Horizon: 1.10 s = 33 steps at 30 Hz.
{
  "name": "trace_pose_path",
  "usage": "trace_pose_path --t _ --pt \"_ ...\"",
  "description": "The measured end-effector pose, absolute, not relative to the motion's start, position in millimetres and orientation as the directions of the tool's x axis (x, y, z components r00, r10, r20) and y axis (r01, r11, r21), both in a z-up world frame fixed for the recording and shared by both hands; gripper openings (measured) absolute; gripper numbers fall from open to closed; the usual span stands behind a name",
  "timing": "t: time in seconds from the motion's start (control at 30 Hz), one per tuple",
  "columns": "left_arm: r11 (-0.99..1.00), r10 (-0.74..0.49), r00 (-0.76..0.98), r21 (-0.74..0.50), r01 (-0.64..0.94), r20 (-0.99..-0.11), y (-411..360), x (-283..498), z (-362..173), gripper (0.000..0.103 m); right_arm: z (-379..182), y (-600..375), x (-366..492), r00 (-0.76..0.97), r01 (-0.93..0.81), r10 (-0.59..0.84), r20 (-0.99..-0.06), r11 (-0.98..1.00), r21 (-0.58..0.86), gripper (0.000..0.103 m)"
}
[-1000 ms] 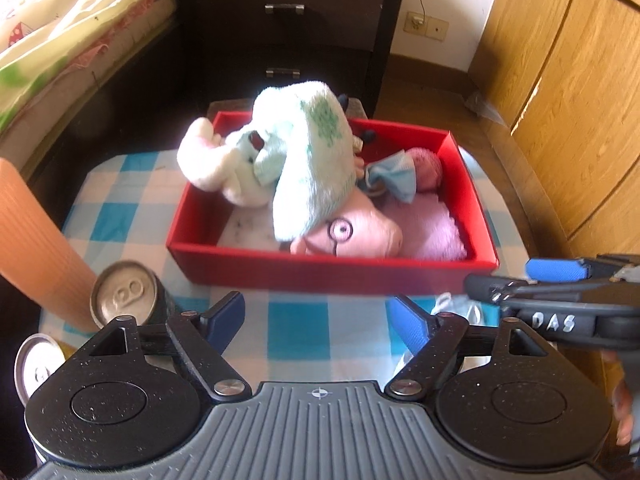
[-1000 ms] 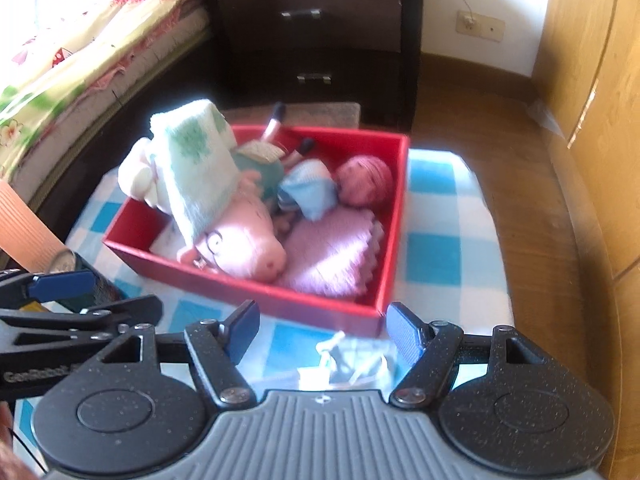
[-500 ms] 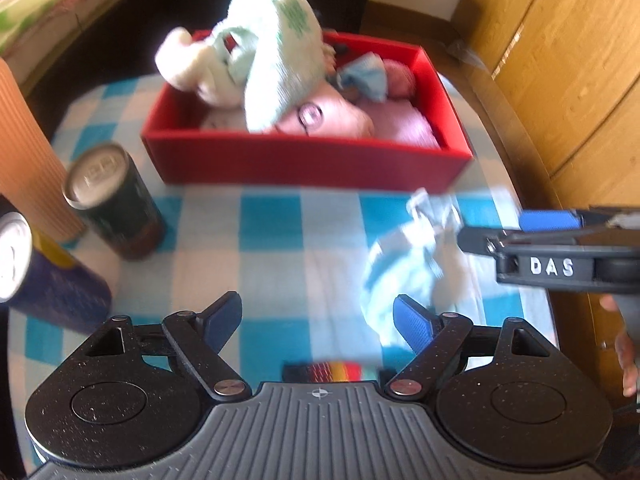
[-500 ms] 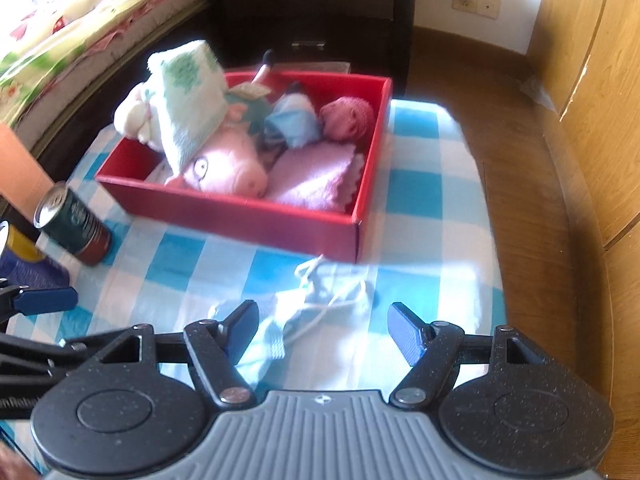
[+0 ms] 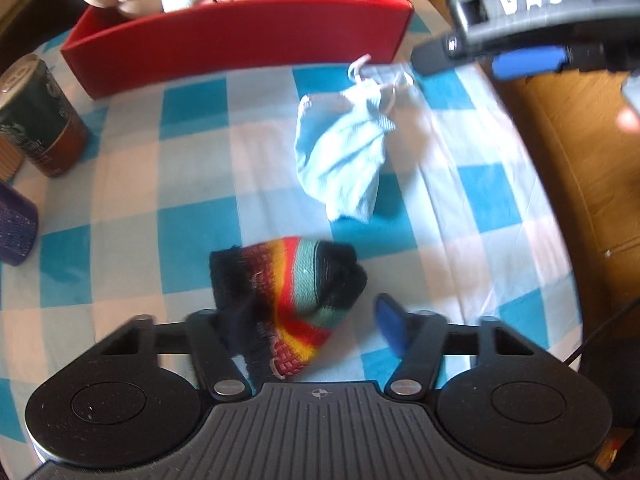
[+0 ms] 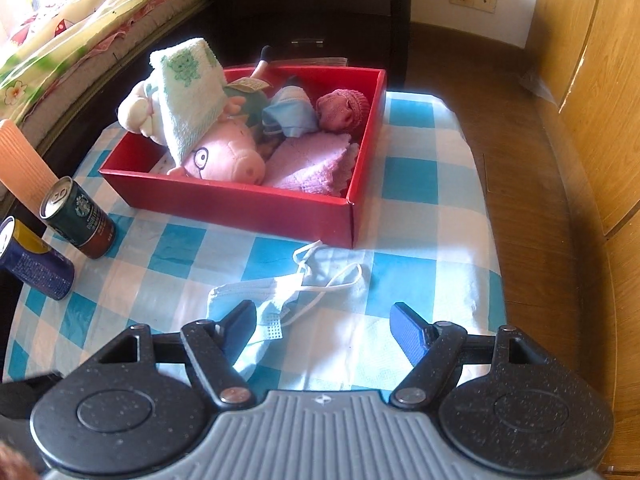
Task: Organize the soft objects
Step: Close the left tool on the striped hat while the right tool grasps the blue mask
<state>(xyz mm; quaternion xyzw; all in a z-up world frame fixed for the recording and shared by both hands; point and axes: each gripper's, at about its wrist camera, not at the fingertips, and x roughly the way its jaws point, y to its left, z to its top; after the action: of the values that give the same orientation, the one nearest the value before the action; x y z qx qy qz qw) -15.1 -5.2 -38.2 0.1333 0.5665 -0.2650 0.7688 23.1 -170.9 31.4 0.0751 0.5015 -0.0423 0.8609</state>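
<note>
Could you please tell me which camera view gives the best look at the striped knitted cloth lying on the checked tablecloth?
The left wrist view shows it best: the striped knitted cloth lies crumpled between the closing fingers of the left gripper, its black, red, yellow and teal bands clear. The right wrist view does not show it at all; there only the face mask lies ahead.
</note>
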Motion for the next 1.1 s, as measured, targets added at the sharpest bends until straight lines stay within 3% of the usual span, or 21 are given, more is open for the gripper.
trace_pose_path --t 0.17,0.27,0.93,1.0,1.07,1.1 --pt "0.816 -0.287 0.215 -0.121 0.565 -0.933 3 -13 -32 0.028 24 -170 27 0.473 0.158 0.036 -0.881 0.98 0.124 0.052" --pt "0.804 -0.302 0.222 -0.123 0.582 -0.927 5 -13 -25 0.02 13 -158 32 0.443 0.137 0.079 -0.893 0.979 0.154 0.052" --pt "0.843 -0.359 0.273 -0.185 0.505 -0.892 49 4 -6 0.02 -35 -97 60 0.351 0.061 0.085 -0.933 0.992 0.113 0.054" --pt "0.845 -0.356 0.272 -0.184 0.502 -0.894 49 4 -6 0.021 -33 -98 61 0.355 0.064 0.076 -0.932 0.992 0.105 0.05" --pt "0.847 -0.354 0.273 -0.183 0.5 -0.895 50 3 -5 0.022 -31 -98 60 0.359 0.05 0.053 -0.932 0.996 0.076 0.031" --pt "0.848 -0.353 0.274 -0.182 0.498 -0.894 50 3 -5 0.022 -31 -99 58 0.357 0.046 0.063 -0.932 0.995 0.085 0.029"
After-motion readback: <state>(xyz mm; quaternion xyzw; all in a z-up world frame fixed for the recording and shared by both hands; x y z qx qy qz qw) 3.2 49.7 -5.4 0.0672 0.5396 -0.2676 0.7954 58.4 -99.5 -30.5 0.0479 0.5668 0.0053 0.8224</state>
